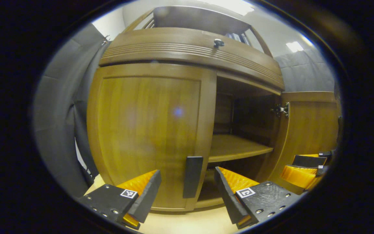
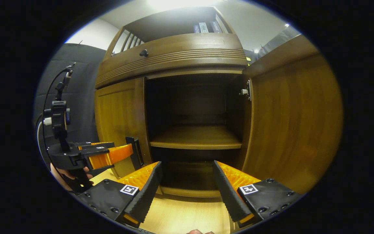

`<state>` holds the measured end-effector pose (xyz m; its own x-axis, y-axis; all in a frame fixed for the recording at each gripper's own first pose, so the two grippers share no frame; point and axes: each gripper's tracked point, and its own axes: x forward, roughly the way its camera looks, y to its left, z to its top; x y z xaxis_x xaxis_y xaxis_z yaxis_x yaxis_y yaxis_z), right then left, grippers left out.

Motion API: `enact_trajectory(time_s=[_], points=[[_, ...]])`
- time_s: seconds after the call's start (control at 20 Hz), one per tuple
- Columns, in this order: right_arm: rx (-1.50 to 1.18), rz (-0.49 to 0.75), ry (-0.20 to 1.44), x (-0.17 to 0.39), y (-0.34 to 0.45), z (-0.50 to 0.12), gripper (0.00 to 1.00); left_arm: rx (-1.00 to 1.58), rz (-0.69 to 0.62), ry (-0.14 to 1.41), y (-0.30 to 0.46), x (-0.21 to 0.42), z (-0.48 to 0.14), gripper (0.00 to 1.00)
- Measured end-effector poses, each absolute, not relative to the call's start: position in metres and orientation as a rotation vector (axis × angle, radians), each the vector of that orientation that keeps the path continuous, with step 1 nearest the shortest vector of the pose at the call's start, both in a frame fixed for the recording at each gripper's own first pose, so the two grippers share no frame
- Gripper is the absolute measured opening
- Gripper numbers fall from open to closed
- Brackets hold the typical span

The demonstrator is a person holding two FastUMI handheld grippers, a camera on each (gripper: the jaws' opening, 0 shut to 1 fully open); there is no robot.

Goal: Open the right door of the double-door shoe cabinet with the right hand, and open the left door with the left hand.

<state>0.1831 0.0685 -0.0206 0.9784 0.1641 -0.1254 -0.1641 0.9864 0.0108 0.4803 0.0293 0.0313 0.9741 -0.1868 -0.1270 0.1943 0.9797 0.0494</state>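
Note:
The wooden shoe cabinet (image 1: 190, 52) fills the left gripper view. Its left door (image 1: 148, 130) is closed, with a dark upright handle (image 1: 193, 177) at its right edge. My left gripper (image 1: 187, 174) is open, and the handle stands between its fingers without being pressed. The right door (image 1: 310, 126) is swung open, baring a shelf (image 1: 235, 148). In the right gripper view, my right gripper (image 2: 187, 169) is open and holds nothing in front of the bare shelf (image 2: 196, 136), with the open right door (image 2: 291, 123) to its right. The left gripper (image 2: 109, 156) reaches the handle (image 2: 136, 152) of the left door (image 2: 118, 120).
A drawer with a small dark knob (image 1: 218, 42) runs above the doors, and books (image 2: 203, 27) stand on top. A hinge (image 2: 246, 91) sits on the open door's inner edge. Grey cloth wall (image 1: 60, 123) hangs left of the cabinet. Pale floor (image 2: 187, 214) lies below.

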Motion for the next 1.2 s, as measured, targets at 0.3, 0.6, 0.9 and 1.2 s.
enact_trajectory(time_s=[0.3,0.6,0.9,1.2], points=[[-0.009,0.163,0.14,0.197,0.058,-0.027,0.93,0.085,-0.148,0.124,0.014,0.517,0.015,0.8],[-0.011,0.187,0.153,0.211,0.057,-0.033,0.93,0.054,-0.106,0.132,0.014,0.532,0.011,0.44],[-0.004,0.209,0.174,0.221,0.058,-0.041,0.97,0.093,-0.064,0.123,0.013,0.534,0.004,0.26],[0.001,0.216,0.186,0.22,0.059,-0.047,0.93,0.086,-0.081,0.143,0.013,0.53,0.004,0.06]])
